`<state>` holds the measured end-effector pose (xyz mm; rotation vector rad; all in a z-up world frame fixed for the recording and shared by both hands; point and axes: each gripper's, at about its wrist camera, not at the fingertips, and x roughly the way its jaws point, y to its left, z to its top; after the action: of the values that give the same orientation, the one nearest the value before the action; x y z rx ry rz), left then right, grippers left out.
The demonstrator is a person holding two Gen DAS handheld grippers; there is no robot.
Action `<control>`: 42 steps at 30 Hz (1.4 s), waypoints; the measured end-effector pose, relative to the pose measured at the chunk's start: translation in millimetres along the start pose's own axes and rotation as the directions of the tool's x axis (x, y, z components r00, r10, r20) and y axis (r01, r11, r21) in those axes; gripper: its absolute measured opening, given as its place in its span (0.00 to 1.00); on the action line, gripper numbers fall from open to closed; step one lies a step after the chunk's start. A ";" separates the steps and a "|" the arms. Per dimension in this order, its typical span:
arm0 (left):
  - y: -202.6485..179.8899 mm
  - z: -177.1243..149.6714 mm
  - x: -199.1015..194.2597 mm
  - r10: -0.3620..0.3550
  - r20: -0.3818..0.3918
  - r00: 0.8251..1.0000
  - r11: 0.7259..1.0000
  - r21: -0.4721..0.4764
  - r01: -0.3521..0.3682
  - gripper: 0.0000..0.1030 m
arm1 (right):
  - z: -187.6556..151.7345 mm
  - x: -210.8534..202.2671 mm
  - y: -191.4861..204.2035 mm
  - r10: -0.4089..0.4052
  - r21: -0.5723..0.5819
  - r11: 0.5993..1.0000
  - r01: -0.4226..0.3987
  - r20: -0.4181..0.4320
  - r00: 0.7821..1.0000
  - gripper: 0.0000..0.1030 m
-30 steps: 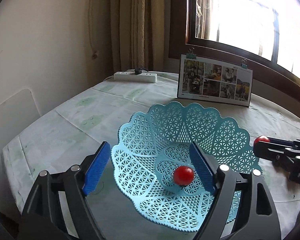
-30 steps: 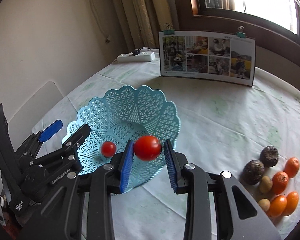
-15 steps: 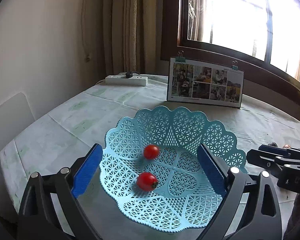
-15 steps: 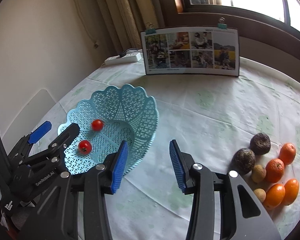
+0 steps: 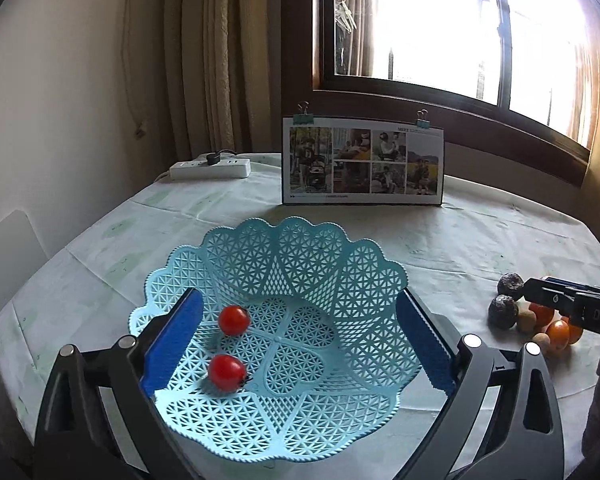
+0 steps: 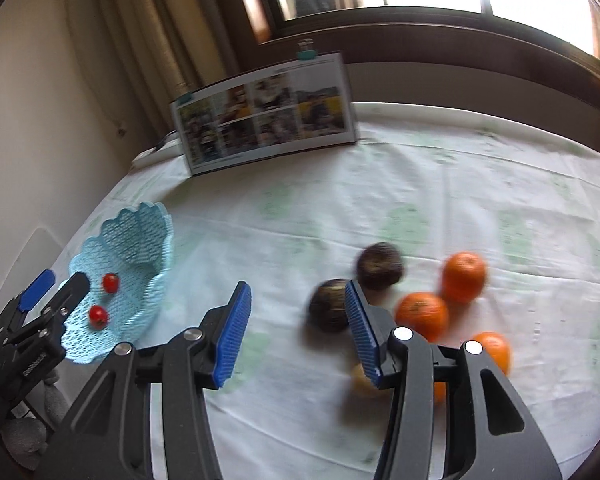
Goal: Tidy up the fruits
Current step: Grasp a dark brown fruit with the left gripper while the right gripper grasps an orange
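So you're done with that second tomato (image 5: pixel 227 372): a second ago your right gripper (image 6: pixel 296 330) was pinching it over the basket (image 5: pixel 340 264), and now it's sitting on the mesh floor just in front of the first tomato (image 5: pixel 234 320), near the left side of the bowl. Both look settled, not rolling.

Your right gripper is now swinging over to the loose fruit pile on the right side of the tablecloth (image 6: pixel 340 208), fingers spread wide and carrying nothing. The right-wrist view is blurry from the motion, but the two dark round fruits are right ahead: one (image 6: pixel 328 310) is peeking out just left of the right-hand pad (image 6: pixel 362 330), the other (image 6: pixel 380 266) just beyond it. The oranges (image 6: pixel 422 314) are clustered further right, and a couple of small tan ones are mostly hidden behind the finger.

Your left gripper (image 5: pixel 296 346) is hanging over the basket, fingers wide apart on either side of the bowl, gripping nothing.

My read: two fruits in, the whole pile waiting. The nearer dark fruit looks like the natural next grab, but you're sitting slightly left of it, so you'll want to nudge right before closing.
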<state>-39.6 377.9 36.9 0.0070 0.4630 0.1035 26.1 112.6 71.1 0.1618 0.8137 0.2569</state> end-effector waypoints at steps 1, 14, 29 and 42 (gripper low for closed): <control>-4.9 0.6 0.9 -0.006 -0.002 1.000 1.000 0.006 0.006 0.96 | 0.7 -1.5 -8.6 -0.017 0.012 1.000 0.016 0.003 1.000 0.48; -56.1 6.9 1.6 -0.084 -0.008 0.996 0.993 0.081 0.084 0.96 | 22.1 11.0 -96.4 -0.126 0.185 0.974 0.129 -0.026 0.992 0.48; -84.0 10.2 9.3 -0.128 -0.037 0.991 0.982 0.132 0.132 0.96 | 25.0 61.2 -112.8 -0.163 0.181 0.965 0.191 -0.159 0.974 0.48; -132.6 4.0 19.0 -0.173 -0.079 0.982 0.958 0.219 0.186 0.96 | 22.9 43.9 -110.0 -0.124 0.164 0.977 0.139 -0.100 0.987 0.39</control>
<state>-7.8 248.0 28.0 0.1856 0.5302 -0.1286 89.8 18.9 29.7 0.2575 0.9314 0.0695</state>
